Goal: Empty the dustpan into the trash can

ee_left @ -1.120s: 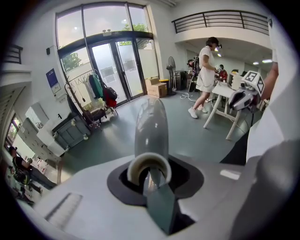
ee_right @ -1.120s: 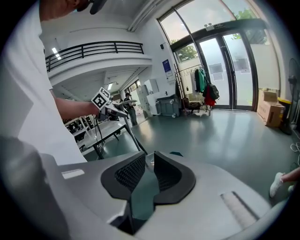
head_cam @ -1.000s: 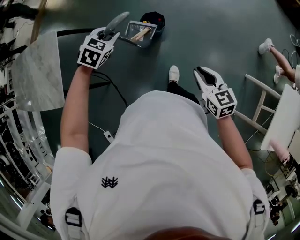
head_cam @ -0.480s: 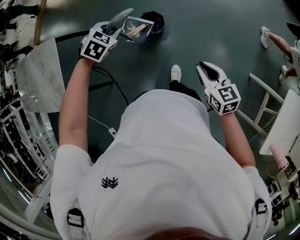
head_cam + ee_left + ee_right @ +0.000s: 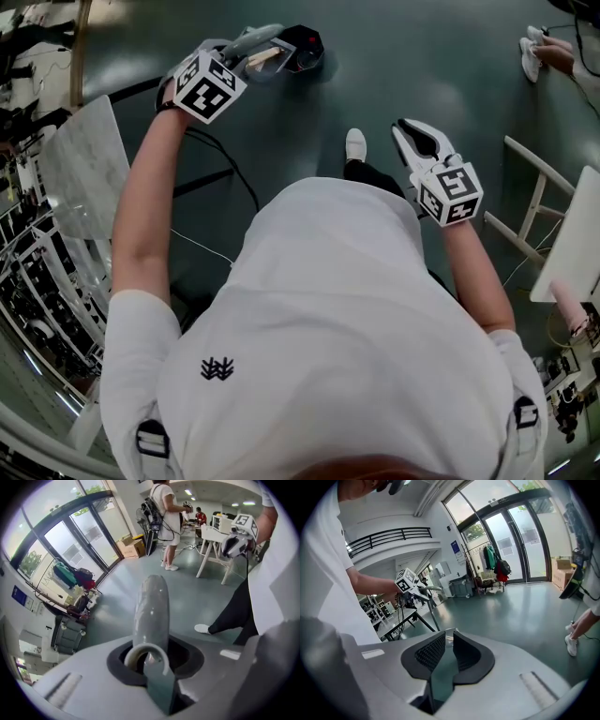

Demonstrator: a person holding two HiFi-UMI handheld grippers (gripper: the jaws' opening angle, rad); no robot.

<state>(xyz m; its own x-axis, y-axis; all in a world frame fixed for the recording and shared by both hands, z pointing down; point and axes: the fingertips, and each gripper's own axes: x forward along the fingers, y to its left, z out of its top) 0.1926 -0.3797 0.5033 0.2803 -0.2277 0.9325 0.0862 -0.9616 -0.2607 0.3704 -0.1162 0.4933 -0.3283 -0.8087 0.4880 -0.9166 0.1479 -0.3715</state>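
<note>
My left gripper (image 5: 234, 54) is shut on the grey handle (image 5: 251, 37) of the dustpan (image 5: 266, 58). The pan hangs tilted at the rim of the black trash can (image 5: 306, 45) on the dark floor, with a pale scrap in it. In the left gripper view the handle (image 5: 151, 606) rises straight out from between the jaws of that gripper (image 5: 151, 654). My right gripper (image 5: 411, 133) is held at waist height to the right, shut with nothing in it. In the right gripper view its pads (image 5: 436, 651) meet, and the left gripper's marker cube (image 5: 406, 581) shows far off.
A marble table top (image 5: 80, 169) lies at the left, with a black cable (image 5: 220, 178) on the floor beside it. A white chair (image 5: 525, 211) stands at the right. My shoe (image 5: 354, 145) is below the can. Another person's feet (image 5: 539, 42) are at top right.
My left gripper has carried the dustpan forward and to the right, from beside the trash can to its rim, tilting it more. The right gripper has hardly moved.
</note>
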